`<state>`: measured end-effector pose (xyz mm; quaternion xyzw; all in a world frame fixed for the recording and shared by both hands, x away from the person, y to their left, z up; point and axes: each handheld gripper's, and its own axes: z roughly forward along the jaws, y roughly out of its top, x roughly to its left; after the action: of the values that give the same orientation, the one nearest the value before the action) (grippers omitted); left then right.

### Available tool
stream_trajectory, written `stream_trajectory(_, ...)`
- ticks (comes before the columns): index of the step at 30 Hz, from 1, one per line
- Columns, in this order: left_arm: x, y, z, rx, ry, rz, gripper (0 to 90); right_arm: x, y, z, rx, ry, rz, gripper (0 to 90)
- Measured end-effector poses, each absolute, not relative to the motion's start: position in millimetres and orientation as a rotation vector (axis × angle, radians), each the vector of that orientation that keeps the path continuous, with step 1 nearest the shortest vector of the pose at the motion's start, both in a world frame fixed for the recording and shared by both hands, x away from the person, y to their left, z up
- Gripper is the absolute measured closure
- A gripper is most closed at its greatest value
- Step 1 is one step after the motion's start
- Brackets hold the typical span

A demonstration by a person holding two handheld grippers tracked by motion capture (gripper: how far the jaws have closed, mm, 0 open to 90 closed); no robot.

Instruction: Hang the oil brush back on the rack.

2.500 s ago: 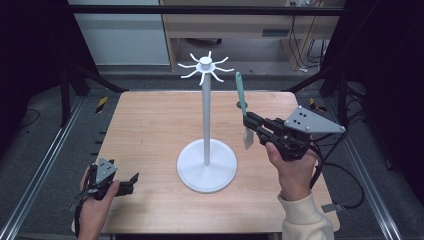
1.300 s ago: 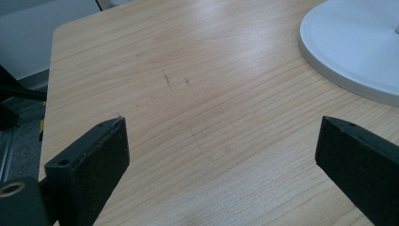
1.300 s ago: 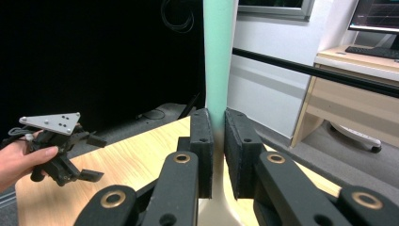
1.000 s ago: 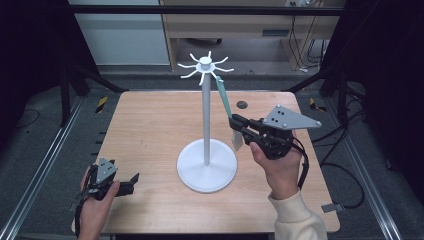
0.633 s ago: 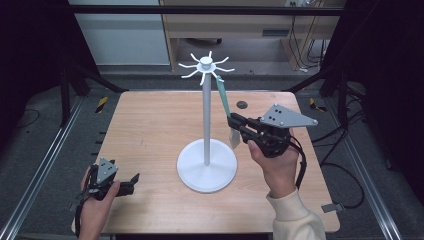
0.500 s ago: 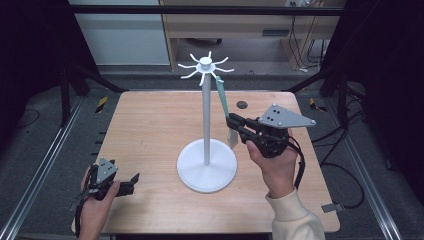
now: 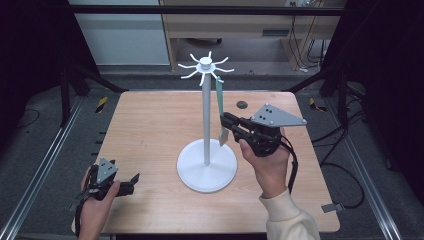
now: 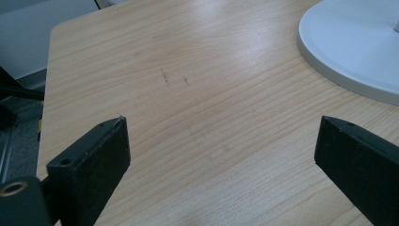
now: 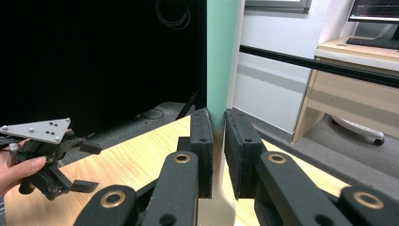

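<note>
A white hook stand (image 7: 205, 115) rises from a round base (image 8: 357, 42) at the table's middle, with short arms (image 7: 205, 66) radiating from its top. My right gripper (image 7: 227, 122) is shut on a slim utensil (image 7: 219, 97) with a teal handle and a pale lower end, held upright just right of the pole. The handle's top sits by one of the arms; I cannot tell whether it hangs on it. In the right gripper view the jaws (image 9: 219, 141) clamp the teal handle (image 9: 219, 56). My left gripper (image 7: 131, 184) rests low at the front left, open (image 8: 221, 160) and holding nothing.
The wooden table (image 7: 150, 125) has bare surface to the left of and behind the stand. A small dark disc (image 7: 242, 104) lies on the table behind the right gripper. Dark frame rails run along both sides of the table, with a cabinet beyond the far edge.
My right gripper has carried the utensil leftward from the table's right side to the stand, so the handle's top is now by a top arm. The left gripper stayed still.
</note>
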<state>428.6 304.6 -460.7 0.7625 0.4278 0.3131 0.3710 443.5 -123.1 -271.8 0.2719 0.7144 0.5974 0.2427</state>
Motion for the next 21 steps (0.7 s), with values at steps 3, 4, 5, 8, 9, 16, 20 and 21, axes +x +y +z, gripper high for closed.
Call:
stream_trajectory(3, 428, 305, -461, 1.953, 1.101, 0.804, 3.5, 444, -123, -272, 0.744, 1.954, 1.632, 81.9)
stream_trajectory(4, 428, 306, -461, 1.951, 1.102, 0.804, 3.5, 444, -123, -272, 0.744, 1.954, 1.632, 81.9)
stream_trajectory(5, 428, 306, -461, 1.952, 1.102, 0.804, 3.5, 445, -123, -272, 0.746, 1.953, 1.632, 81.9)
stream_trajectory(8, 428, 306, -461, 1.951, 1.101, 0.802, 3.5, 445, -123, -272, 0.745, 1.945, 1.633, 81.9)
stream_trajectory(9, 428, 306, -461, 1.951, 1.100, 0.801, 3.5, 445, -123, -273, 0.747, 1.947, 1.634, 81.8)
stream_trajectory(16, 428, 305, -461, 1.954, 1.096, 0.801, 3.4, 445, -123, -275, 0.740, 1.945, 1.633, 77.8)
stream_trajectory(20, 428, 305, -460, 1.948, 1.099, 0.803, 3.4, 441, -129, -273, 0.754, 1.905, 1.622, 68.5)
stream_trajectory(21, 428, 306, -460, 1.947, 1.099, 0.803, 3.4, 441, -132, -273, 0.768, 1.887, 1.604, 63.9)
